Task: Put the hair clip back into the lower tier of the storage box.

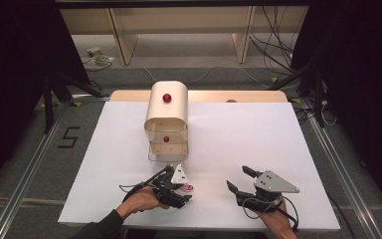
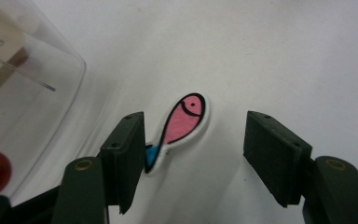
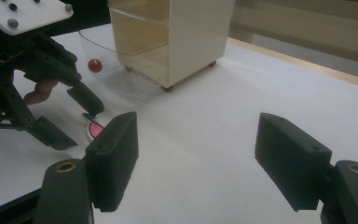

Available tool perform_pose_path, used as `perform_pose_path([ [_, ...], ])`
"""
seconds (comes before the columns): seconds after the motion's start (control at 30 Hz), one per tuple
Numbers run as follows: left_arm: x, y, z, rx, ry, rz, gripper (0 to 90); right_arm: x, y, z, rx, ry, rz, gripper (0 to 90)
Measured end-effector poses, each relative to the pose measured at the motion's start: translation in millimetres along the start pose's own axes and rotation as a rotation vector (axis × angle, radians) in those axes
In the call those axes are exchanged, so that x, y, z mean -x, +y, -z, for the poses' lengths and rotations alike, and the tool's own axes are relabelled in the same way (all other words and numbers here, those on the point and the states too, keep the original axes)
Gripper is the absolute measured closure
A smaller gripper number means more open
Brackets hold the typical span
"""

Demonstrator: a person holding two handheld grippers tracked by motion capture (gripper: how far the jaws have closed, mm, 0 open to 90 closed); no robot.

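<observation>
White tabletop (image 1: 278, 149) holds one fish token (image 2: 182, 122) between the left gripper (image 2: 193, 154)'s parted jaws, unclamped.

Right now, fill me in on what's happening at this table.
A person works with a gripper in each hand. The left gripper is down over a small pink fish piece lying flat on the white table cover, jaws open around it, not yet gripping. The right gripper sits open beside it, holding nothing. Behind stands a small cream drawer cabinet, its clear bottom drawer pulled out.
</observation>
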State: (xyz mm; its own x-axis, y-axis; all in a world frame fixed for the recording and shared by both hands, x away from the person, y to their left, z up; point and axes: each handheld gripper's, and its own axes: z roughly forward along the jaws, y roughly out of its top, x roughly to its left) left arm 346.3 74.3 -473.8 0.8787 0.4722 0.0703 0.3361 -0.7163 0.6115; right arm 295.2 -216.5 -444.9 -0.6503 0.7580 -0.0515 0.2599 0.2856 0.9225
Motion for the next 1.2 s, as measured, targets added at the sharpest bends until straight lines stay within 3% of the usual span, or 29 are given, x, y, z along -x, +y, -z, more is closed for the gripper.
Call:
perform_pose_path([
  [0.23,-3.3,0.4,-3.1,0.001,0.007,-0.001,40.3,0.1,0.0,-0.6,0.001,0.002,0.003,31.0],
  [0.3,-1.8,0.9,-6.5,-0.016,0.0,-0.027,40.7,0.2,0.0,-0.7,0.002,0.002,0.003,31.0],
  [0.43,-0.6,2.0,-7.5,-0.023,-0.006,-0.037,43.5,0.1,0.0,-0.6,0.002,0.002,0.004,31.0],
  [0.93,7.9,5.1,-3.8,-0.076,-0.034,-0.056,66.1,0.4,0.0,-0.4,0.003,0.001,0.005,31.0],
  [1.2,11.2,6.8,-3.7,-0.087,-0.03,-0.062,72.3,0.2,0.1,-0.4,0.002,0.0,0.003,31.1],
])
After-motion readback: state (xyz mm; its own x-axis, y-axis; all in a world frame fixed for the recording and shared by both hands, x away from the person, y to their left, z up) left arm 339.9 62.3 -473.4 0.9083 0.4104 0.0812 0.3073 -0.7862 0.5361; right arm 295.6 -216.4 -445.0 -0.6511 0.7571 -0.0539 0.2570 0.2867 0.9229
